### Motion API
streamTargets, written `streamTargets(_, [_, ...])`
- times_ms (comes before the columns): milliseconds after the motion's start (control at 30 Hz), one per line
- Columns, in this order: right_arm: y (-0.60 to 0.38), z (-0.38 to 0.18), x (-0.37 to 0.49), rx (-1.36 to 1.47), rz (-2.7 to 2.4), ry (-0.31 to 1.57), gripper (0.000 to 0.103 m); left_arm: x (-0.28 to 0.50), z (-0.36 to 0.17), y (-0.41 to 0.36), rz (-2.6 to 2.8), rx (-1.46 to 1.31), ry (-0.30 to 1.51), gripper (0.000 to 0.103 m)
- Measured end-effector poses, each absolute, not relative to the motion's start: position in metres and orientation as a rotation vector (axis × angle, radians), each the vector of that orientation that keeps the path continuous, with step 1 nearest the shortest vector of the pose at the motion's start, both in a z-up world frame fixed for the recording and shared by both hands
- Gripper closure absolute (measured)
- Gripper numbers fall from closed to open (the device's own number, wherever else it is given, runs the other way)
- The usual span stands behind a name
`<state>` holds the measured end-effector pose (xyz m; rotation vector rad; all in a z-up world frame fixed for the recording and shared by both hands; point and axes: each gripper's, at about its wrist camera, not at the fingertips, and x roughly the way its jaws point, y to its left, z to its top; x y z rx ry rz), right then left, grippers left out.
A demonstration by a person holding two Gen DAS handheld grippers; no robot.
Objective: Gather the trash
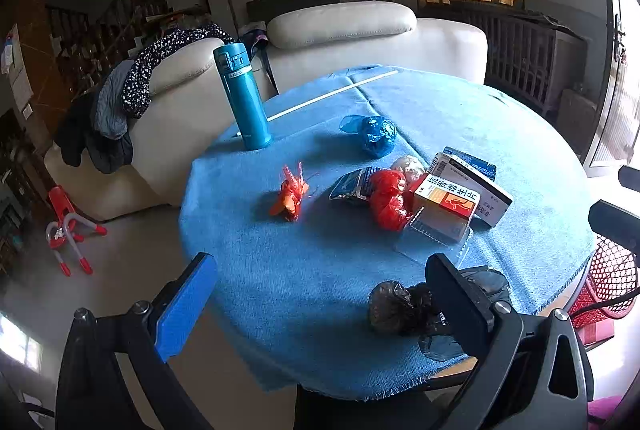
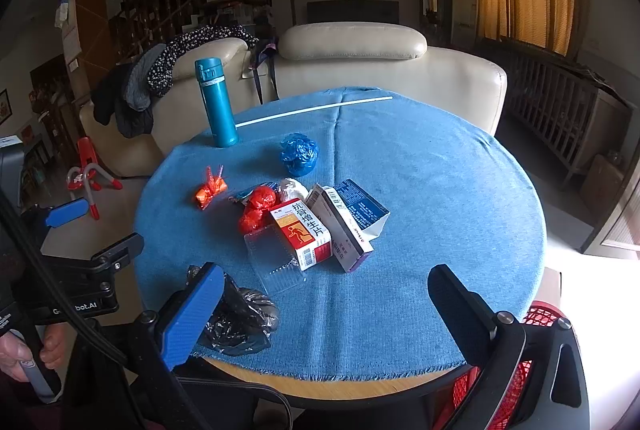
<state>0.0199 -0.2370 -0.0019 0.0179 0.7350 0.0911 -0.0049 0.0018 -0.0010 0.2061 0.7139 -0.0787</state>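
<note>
- The left hand-held gripper [image 1: 320, 304] hangs over the near-left edge of the round desk [image 1: 472, 374], its jaws spread wide and holding nothing
- The right hand-held gripper [image 2: 326, 314] sits at the near edge of the same desk, jaws likewise wide apart and empty
- A blue cloth [image 2: 420, 169] covers the desk, and the trash lies scattered on it
- A crumpled black plastic bag [image 1: 400, 306] rests at the near edge, just beside the left gripper's right finger; in the right wrist view it lies partly behind that gripper's blue left pad
- Near the middle sits a small orange wrapper [image 1: 290, 195], apart from the rest
- A red crumpled bag [image 1: 386, 199] touches a white-and-orange medicine box [image 1: 446, 207], which leans against a white box with a purple edge [image 2: 340, 230] and a dark blue carton [image 2: 364, 205]
- A clear plastic tray [image 2: 276, 262] lies flat in front of the medicine box
- A blue crumpled bag [image 1: 376, 135] lies farther back, well apart from the pile
- A teal flask [image 1: 242, 95] stands upright at the far-left edge, with a thin white stick [image 2: 312, 109] lying across the cloth behind it
- A red mesh basket [image 1: 604, 282] shows beside the desk on the right, below its edge
- A hand [image 2: 24, 354] grips the left gripper's handle at the lower left of the right wrist view
- A cream sofa [image 2: 360, 69] stands beyond the desk, with dark clothes [image 2: 160, 73] draped over it
</note>
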Motion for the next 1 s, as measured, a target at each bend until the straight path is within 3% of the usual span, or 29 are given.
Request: streamTargets(1000, [-0.235, -0.004, 0.024, -0.004, 0.078, 0.743, 0.000, 0.001, -0.012, -0.002, -0.113, 0.213, 0.752, 0.000])
